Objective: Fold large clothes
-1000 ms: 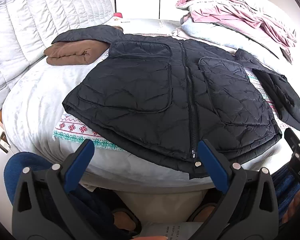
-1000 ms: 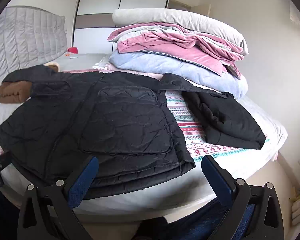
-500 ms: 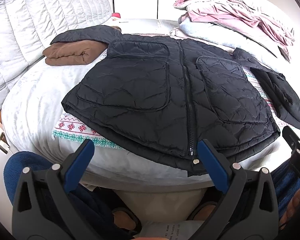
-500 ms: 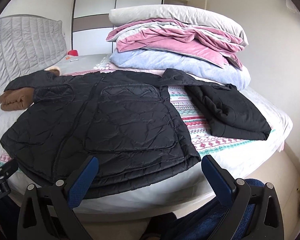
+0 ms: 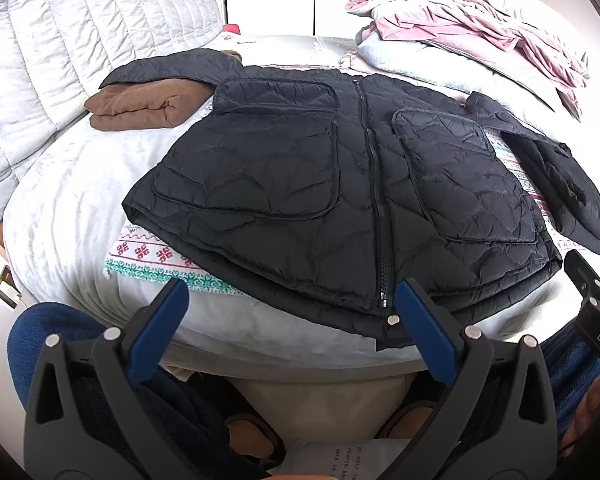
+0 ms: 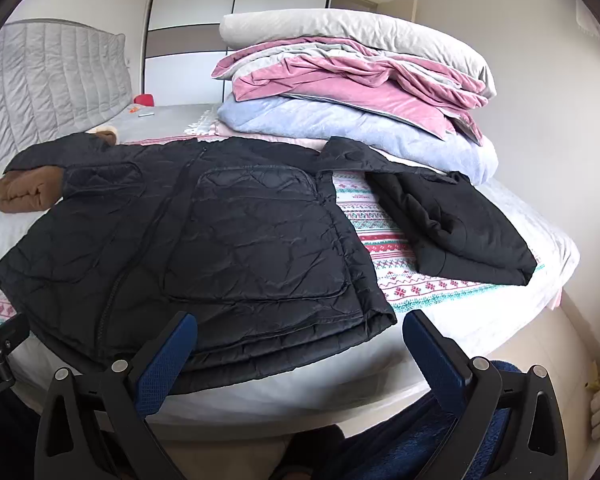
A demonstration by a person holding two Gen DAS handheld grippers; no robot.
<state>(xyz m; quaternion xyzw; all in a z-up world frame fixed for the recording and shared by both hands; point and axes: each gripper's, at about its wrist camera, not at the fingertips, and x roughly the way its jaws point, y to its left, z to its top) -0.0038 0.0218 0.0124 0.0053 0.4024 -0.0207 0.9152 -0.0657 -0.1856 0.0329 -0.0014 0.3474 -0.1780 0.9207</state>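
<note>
Bed [image 5: 60, 184]: pale grey-white cover, quilted grey headboard [image 5: 80, 40] at its head.
Patterned cloth [image 6: 420, 280]: white with red and teal bands, spread on the bed.
Folded brown garment [image 5: 140, 106]: lies near the headboard.
Bedding stack [image 6: 360, 92]: pale blue blanket at bottom, pink velvet layers above, light grey pillow on top; sits at the far side of the bed.
Red object [image 6: 145, 99]: small, beyond the bed; kind unclear.
Wardrobe [image 6: 236, 20]: white sliding doors with a grey band, against the back wall.
</note>
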